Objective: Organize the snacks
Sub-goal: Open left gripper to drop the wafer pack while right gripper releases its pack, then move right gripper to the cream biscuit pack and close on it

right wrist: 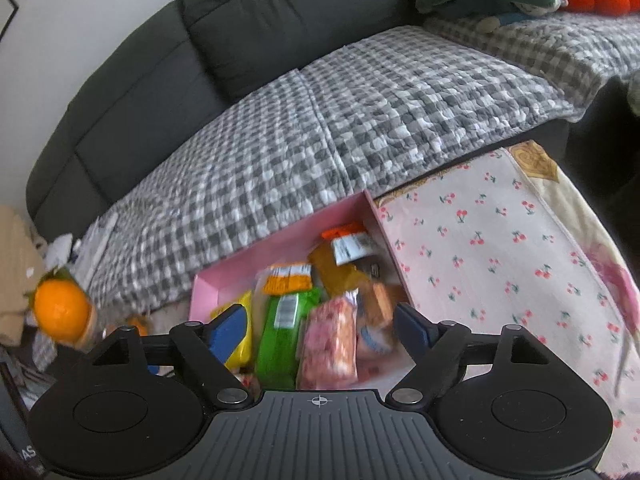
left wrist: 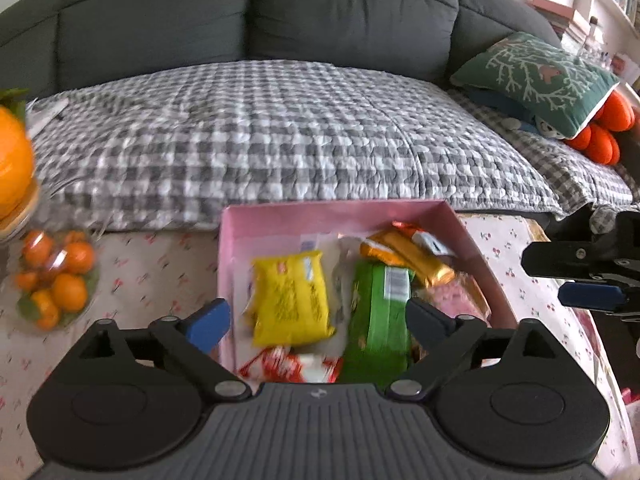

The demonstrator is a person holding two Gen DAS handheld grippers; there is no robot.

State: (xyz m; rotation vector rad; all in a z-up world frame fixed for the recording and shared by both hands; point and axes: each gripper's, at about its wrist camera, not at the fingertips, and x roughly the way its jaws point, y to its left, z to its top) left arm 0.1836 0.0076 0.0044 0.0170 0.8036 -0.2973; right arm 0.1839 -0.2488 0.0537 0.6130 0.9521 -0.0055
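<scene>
A pink box [left wrist: 232, 248] sits on the cherry-print tablecloth and holds several snacks. Inside lie a yellow packet [left wrist: 292, 296], a green packet [left wrist: 378, 320], an orange wrapper [left wrist: 408, 256], a pink packet [left wrist: 460, 300] and a red-and-white wrapper [left wrist: 280, 364]. My left gripper [left wrist: 318, 320] is open and empty, hovering over the box's near end. My right gripper [right wrist: 322, 332] is open and empty above the same box [right wrist: 204, 292], over the green packet [right wrist: 280, 324] and pink packet [right wrist: 330, 340]. The right gripper also shows in the left wrist view [left wrist: 592, 294] to the right of the box.
A bowl of small oranges [left wrist: 56, 276] sits left of the box, with a large orange object [left wrist: 12, 164] behind it. A dark sofa with a checked quilt [left wrist: 260, 132] and a green cushion [left wrist: 536, 76] runs behind the table. The tablecloth [right wrist: 500, 248] extends right of the box.
</scene>
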